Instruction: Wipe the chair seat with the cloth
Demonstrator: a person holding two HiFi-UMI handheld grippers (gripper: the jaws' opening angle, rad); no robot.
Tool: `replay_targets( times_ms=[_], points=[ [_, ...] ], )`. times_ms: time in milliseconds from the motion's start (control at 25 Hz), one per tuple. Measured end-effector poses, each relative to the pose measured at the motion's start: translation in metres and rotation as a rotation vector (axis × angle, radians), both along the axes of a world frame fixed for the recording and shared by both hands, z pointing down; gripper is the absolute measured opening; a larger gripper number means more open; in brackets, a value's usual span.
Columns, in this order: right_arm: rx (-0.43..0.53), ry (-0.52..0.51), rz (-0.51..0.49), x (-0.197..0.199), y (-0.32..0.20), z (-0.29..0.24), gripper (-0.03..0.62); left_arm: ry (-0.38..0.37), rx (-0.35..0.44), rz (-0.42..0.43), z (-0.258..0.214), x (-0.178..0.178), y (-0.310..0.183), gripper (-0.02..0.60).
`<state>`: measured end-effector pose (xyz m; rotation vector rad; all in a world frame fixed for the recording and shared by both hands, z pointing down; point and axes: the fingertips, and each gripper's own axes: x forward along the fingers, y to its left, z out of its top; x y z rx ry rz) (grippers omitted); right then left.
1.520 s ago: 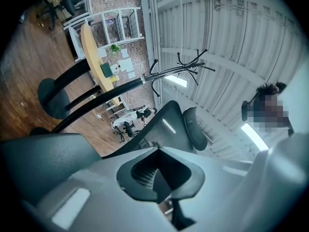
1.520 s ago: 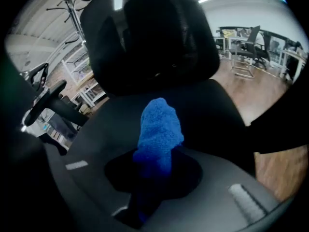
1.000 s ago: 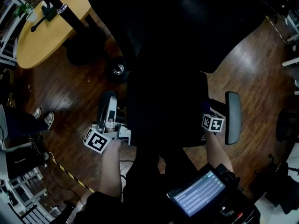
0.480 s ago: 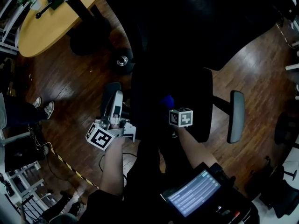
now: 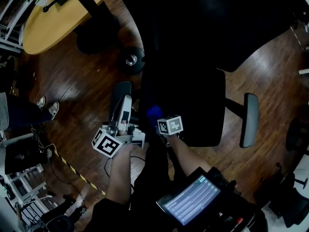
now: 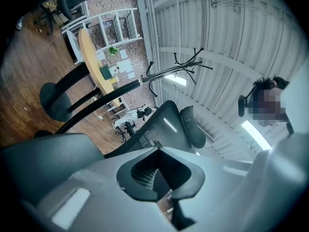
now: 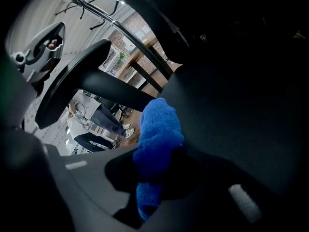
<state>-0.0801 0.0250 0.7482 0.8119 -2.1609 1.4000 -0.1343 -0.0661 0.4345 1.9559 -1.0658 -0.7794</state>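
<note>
darkness swallows most of the chair in the head view: the chair seat (image 5: 198,105) and the chair back (image 5: 207,23) read as one black mass, and their edges show only against the wooden floor. the seat's surface texture cannot be made out there, and the right gripper view gives it only as a dim dark expanse (image 7: 241,105). the right gripper (image 5: 158,118) sits at the seat's left front part, half lost in shadow, its marker cube the clearest piece of it. its jaws are closed down on the blue cloth (image 5: 153,112), which bulges out past the tips as a thick fluffy wad (image 7: 157,127). the cloth lies right against the dark seat, though actual contact is hard to confirm in the gloom. the left gripper (image 5: 124,111) hangs off the seat's left side, just beside the left armrest (image 5: 120,92). its jaws (image 6: 159,149) are brought together at the tips with nothing between them, only a hollow behind. past them appear the mesh chair back (image 6: 164,124), a coat stand (image 6: 183,66) and the wooden desk (image 6: 89,52), cut off at the frame edge. a lit screen (image 5: 189,206) sits low in the head view, partly cropped.
</note>
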Motion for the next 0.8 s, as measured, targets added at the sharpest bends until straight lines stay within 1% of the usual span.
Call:
replay_targets(
  times_ms=[120, 240, 360, 440, 560, 640, 680, 800],
  points=[
    [-0.010, 0.033, 0.046, 0.036, -0.001, 0.005, 0.063, 0.004, 0.002, 0.011, 0.002, 0.000, -0.002, -0.008],
    [-0.058, 0.082, 0.131, 0.094, 0.008, 0.008, 0.063, 0.012, 0.006, 0.024, 0.000, 0.002, -0.002, -0.008],
    [-0.074, 0.169, 0.227, 0.172, 0.023, 0.014, 0.063, 0.018, 0.003, 0.033, 0.000, 0.003, 0.001, -0.008],
    [-0.060, 0.235, 0.291, 0.232, 0.028, 0.015, 0.063, 0.019, -0.001, 0.041, 0.002, 0.005, 0.000, -0.008],
    [-0.055, 0.276, 0.396, 0.304, 0.034, 0.001, 0.063, 0.016, -0.001, 0.051, 0.004, 0.008, -0.004, -0.008],
    [-0.049, 0.307, 0.447, 0.332, 0.035, -0.016, 0.063, 0.021, 0.000, 0.056, 0.004, 0.010, -0.005, -0.008],
    [-0.047, 0.318, 0.455, 0.339, 0.037, -0.019, 0.063, 0.023, -0.001, 0.057, 0.005, 0.010, -0.005, -0.008],
    [-0.042, 0.338, 0.467, 0.343, 0.039, -0.019, 0.063, 0.025, -0.003, 0.057, 0.007, 0.011, -0.005, -0.008]
  ],
)
